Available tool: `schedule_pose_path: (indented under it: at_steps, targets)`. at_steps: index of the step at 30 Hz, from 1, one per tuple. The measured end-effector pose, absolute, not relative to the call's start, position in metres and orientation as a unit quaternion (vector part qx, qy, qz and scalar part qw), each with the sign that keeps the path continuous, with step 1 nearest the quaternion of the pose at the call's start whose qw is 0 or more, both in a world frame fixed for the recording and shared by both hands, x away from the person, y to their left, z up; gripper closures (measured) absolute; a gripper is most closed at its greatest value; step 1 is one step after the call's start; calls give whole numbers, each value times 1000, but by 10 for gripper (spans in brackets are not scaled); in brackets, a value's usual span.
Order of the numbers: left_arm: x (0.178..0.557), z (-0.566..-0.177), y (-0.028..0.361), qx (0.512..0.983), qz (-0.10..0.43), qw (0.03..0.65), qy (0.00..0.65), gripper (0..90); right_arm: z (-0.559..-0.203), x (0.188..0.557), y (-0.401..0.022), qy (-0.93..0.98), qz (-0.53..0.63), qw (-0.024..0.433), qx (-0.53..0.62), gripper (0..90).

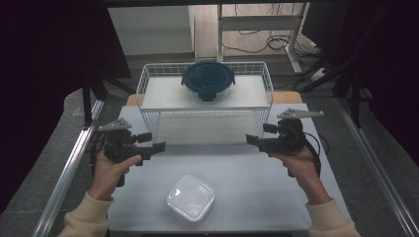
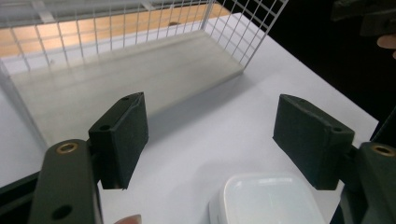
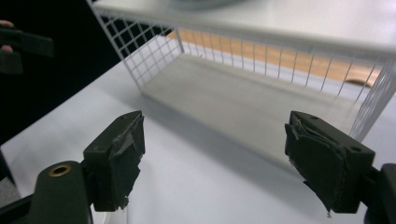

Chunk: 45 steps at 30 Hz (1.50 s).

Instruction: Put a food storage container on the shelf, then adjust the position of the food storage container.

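Translucent rounded-square plastic container (image 1: 190, 197) — smooth, glossy — lies between both open grippers.

Both grippers, left gripper (image 1: 157, 147) and right gripper (image 1: 253, 140), are matte black, each topped by a grey three-cornered plate and trailing a black cable; brass-ringed screw holes mark the jaw arms, and the person wears cream sleeves (image 1: 87, 218)

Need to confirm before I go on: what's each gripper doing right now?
Left gripper: open, holding nothing.
Right gripper: open, holding nothing.
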<state>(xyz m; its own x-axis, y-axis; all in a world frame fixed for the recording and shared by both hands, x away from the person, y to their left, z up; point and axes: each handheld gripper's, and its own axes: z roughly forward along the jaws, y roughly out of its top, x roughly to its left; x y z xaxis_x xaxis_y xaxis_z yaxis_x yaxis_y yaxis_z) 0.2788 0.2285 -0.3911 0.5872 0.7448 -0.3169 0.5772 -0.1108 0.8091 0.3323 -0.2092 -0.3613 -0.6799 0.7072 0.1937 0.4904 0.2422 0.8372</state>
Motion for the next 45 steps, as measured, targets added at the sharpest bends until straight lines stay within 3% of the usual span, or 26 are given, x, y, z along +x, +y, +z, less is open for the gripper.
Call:
schedule_pose_path:
  at_steps: [16, 45]
  targets:
    - [239, -435, 236, 751, 103, 454, 468, 268, -416, 284, -232, 797, 455, 107, 382, 224]
    - [221, -436, 246, 752, 105, 443, 476, 268, -439, 283, -230, 808, 422, 102, 399, 231]
